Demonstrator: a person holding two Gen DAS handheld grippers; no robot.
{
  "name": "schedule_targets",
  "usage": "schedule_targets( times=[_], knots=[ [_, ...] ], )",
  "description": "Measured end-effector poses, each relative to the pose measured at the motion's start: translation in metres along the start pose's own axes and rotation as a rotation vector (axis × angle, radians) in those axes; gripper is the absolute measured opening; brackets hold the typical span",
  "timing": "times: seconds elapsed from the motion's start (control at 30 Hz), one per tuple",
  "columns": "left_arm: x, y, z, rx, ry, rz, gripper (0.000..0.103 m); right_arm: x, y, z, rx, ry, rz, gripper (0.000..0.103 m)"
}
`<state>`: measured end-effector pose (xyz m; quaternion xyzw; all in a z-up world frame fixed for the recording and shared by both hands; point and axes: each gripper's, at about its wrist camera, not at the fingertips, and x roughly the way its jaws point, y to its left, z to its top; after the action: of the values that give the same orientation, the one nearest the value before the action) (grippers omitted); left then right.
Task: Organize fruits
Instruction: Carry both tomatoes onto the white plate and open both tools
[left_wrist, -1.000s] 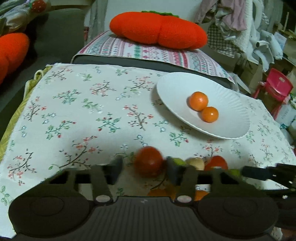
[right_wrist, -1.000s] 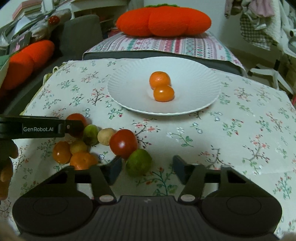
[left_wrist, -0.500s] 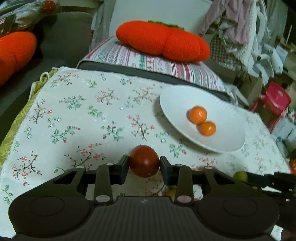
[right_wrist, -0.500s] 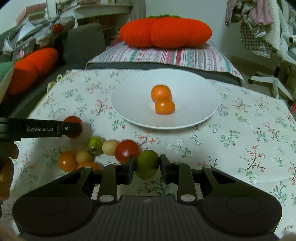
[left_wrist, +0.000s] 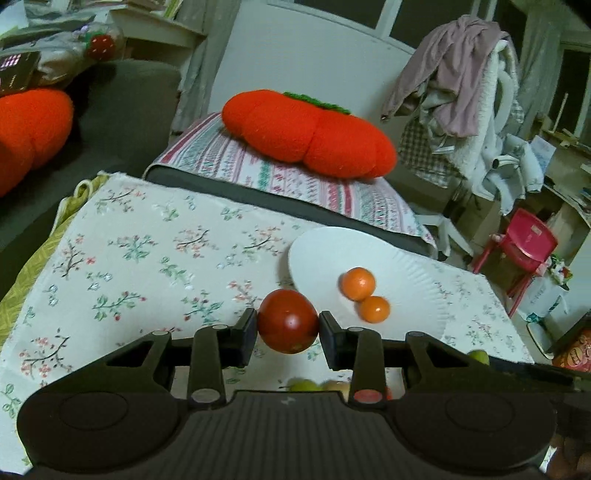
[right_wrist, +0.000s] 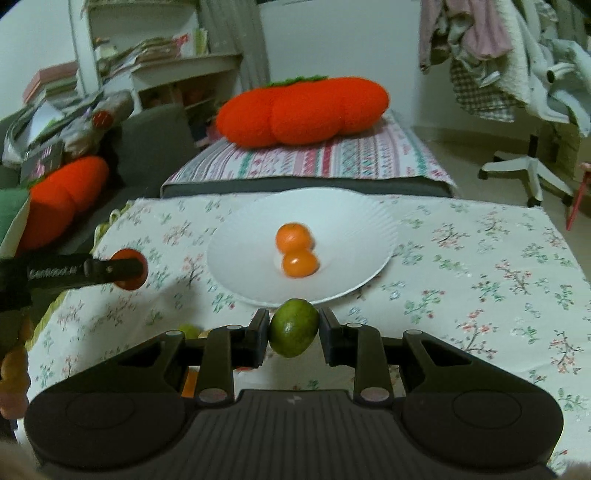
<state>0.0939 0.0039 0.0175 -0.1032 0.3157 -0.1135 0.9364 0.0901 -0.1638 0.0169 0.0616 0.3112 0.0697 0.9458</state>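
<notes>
My left gripper (left_wrist: 288, 332) is shut on a red tomato (left_wrist: 287, 320) and holds it above the flowered cloth, left of the white plate (left_wrist: 413, 266). Two oranges (left_wrist: 357, 283) lie on that plate. My right gripper (right_wrist: 293, 332) is shut on a green fruit (right_wrist: 293, 327) and holds it in front of the plate (right_wrist: 351, 229), just short of its near rim. The left gripper with the tomato (right_wrist: 129, 275) shows at the left of the right wrist view. Loose fruits lie below the grippers, mostly hidden.
A green fruit (left_wrist: 304, 386) and a pale one lie under the left gripper. An orange pumpkin cushion (left_wrist: 306, 133) sits on a striped pillow behind the table. A red chair (left_wrist: 521, 251) and clothes stand at the right.
Both grippers closed on their fruits, the left on the tomato and the right on the green fruit, and lifted them off the cloth toward the plate.
</notes>
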Motion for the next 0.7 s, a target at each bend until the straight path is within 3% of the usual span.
schedule_targets(
  times=[0.37, 0.7],
  knots=[
    [0.031, -0.039, 0.001, 0.133, -0.039, -0.055, 0.021, 0.015, -0.001, 0.009, -0.016, -0.036, -0.015, 0.026],
    [0.063, -0.054, 0.001, 0.185, -0.044, -0.064, 0.021, 0.031, -0.007, 0.015, -0.024, -0.036, -0.023, 0.026]
  ],
)
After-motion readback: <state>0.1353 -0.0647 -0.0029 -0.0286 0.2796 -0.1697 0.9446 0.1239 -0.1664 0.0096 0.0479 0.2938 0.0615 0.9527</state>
